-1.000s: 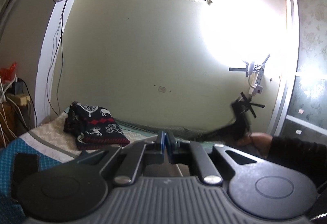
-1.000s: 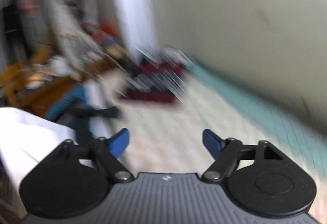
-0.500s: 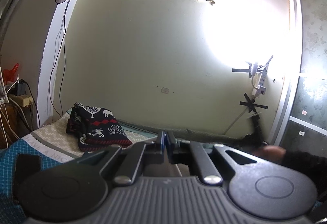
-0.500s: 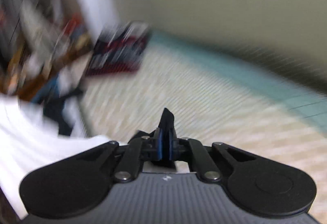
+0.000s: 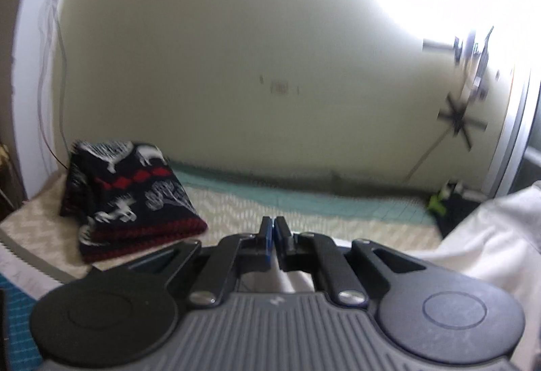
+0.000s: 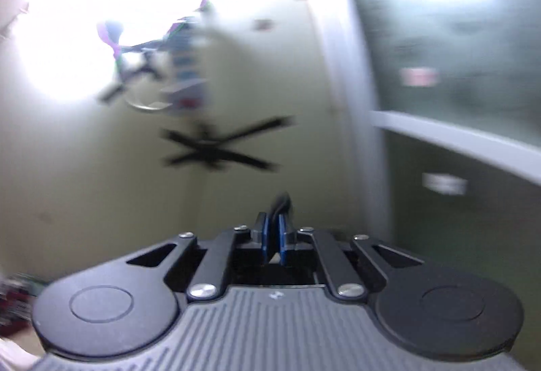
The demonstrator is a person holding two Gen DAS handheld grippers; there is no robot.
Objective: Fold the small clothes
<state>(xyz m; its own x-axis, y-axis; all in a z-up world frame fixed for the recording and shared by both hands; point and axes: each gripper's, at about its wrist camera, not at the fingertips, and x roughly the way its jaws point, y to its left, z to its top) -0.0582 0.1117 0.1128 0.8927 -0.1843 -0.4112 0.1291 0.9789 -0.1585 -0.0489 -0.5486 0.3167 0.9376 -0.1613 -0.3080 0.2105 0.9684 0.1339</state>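
Lying folded ahead and to the left of the left gripper (image 5: 272, 229), a dark patterned knit garment (image 5: 125, 198) rests on the pale zigzag bed cover (image 5: 304, 208); no container shows. That claw's blue pads meet with nothing between them. White fabric (image 5: 500, 235) bulges at its right. The right gripper (image 6: 274, 229) pinches a strip of dark cloth (image 6: 281, 202) that pokes up between its narrow pads, facing a wall corner. Half a second ago it faced the bed; the left view was sharper, with a sleeve at right.
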